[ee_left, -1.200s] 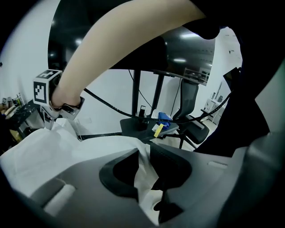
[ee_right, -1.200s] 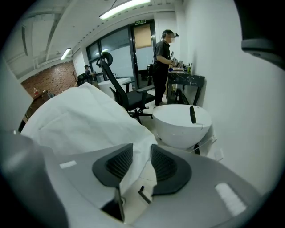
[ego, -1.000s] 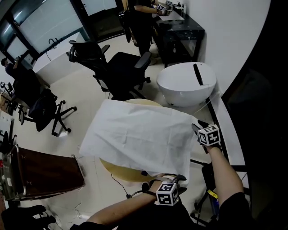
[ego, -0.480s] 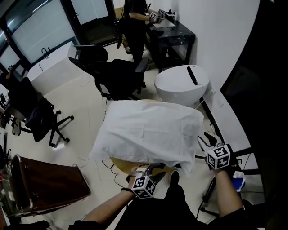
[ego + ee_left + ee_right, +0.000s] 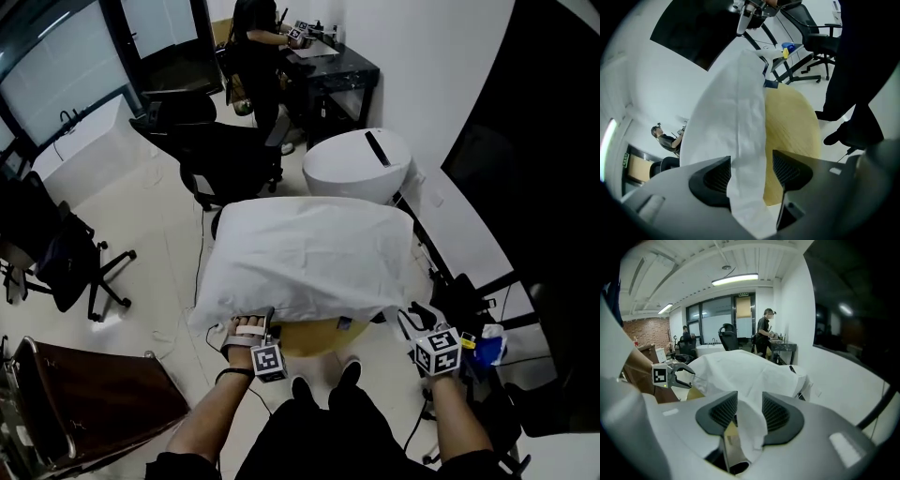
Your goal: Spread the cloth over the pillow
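Observation:
A white cloth point(image 5: 309, 258) lies draped over a bulging shape on the round wooden table point(image 5: 314, 336); the pillow under it is hidden. My left gripper point(image 5: 255, 323) is at the cloth's near left corner. Its jaws have just been opening, and the cloth point(image 5: 736, 112) hangs loosely between them, clear of the right-hand pad point(image 5: 790, 171). My right gripper point(image 5: 412, 319) is at the near right corner, shut on a fold of cloth point(image 5: 740, 369). The right gripper view also shows the left gripper point(image 5: 689, 376) across the table.
A white egg-shaped pod point(image 5: 356, 167) stands beyond the table, with black office chairs point(image 5: 220, 155) behind it and to the left point(image 5: 56, 253). A person point(image 5: 253, 47) works at a black desk in the far corner. A brown cabinet point(image 5: 84, 384) is at the near left.
The cloth, held up flat before, now drapes over the mound on the table. My left gripper swung left to the near left corner and its jaws opened. The right gripper drew back toward me.

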`<state>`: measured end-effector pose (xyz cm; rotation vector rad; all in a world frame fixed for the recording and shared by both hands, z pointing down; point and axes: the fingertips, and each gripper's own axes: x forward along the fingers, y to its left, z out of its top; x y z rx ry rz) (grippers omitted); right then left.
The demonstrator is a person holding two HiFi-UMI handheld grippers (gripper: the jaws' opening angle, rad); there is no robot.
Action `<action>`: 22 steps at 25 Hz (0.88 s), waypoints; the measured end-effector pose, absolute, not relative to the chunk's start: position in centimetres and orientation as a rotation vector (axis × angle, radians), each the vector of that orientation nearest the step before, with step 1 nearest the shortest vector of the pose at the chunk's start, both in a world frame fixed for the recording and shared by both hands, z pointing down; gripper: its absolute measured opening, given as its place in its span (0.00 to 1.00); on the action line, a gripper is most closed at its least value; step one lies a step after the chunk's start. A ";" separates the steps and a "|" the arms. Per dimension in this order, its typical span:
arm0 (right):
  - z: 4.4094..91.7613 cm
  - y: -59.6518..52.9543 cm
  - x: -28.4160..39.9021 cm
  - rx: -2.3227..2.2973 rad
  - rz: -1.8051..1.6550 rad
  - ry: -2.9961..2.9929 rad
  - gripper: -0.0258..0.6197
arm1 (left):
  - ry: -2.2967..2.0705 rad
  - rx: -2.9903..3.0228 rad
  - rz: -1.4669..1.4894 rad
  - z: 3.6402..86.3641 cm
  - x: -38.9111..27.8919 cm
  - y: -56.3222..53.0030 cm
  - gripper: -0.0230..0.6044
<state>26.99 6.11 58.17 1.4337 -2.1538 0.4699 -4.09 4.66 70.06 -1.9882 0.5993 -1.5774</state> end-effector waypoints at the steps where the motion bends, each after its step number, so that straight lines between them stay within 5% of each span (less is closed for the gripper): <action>1: 58.6 6.7 26.8 1.432 0.487 -2.145 0.31 | 0.584 -1.985 -1.572 70.3 -3.9 4.5 0.47; 4: 59.0 7.8 26.0 1.429 0.505 -2.135 0.31 | 0.594 -2.008 -1.545 70.2 -3.7 4.1 0.41; 9: 59.0 8.4 25.8 1.423 0.475 -2.119 0.31 | 0.586 -2.014 -1.506 69.7 -4.1 4.6 0.04; 22: 63.6 10.3 25.8 1.297 0.481 -2.038 0.31 | 0.340 -1.936 -1.555 66.8 -9.0 8.7 0.04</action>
